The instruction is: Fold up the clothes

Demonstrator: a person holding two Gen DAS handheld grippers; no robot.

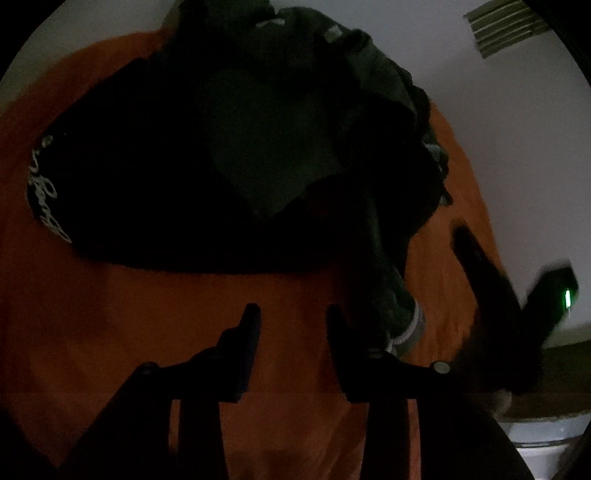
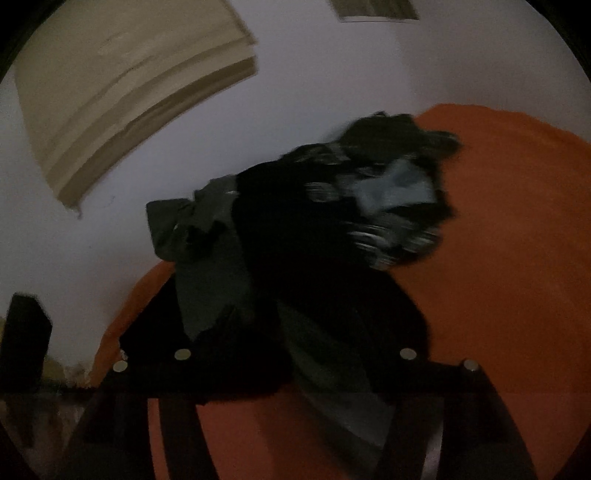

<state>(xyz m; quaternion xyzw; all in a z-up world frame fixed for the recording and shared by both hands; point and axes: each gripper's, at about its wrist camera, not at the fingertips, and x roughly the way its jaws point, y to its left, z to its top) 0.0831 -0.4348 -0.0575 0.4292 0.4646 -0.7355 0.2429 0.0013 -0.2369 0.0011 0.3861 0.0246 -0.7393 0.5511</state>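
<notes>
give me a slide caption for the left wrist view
Open left claw over an orange cloth, facing dark clothes.

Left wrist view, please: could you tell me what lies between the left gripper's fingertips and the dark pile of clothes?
Only bare orange cloth lies between the left gripper, whose fingers stand apart, and the dark pile of clothes. The left wrist view shows this.

A dim room in a home, by the look of it. An orange blanket (image 2: 517,221) covers what carries a heap of dark clothes (image 1: 258,147). Behind it stands a plain pale wall (image 2: 147,177) with a slatted vent (image 1: 506,29) and a beige panelled door or cupboard (image 2: 129,92). Whether the blanket lies on a bed or the floor cannot be told.
</notes>
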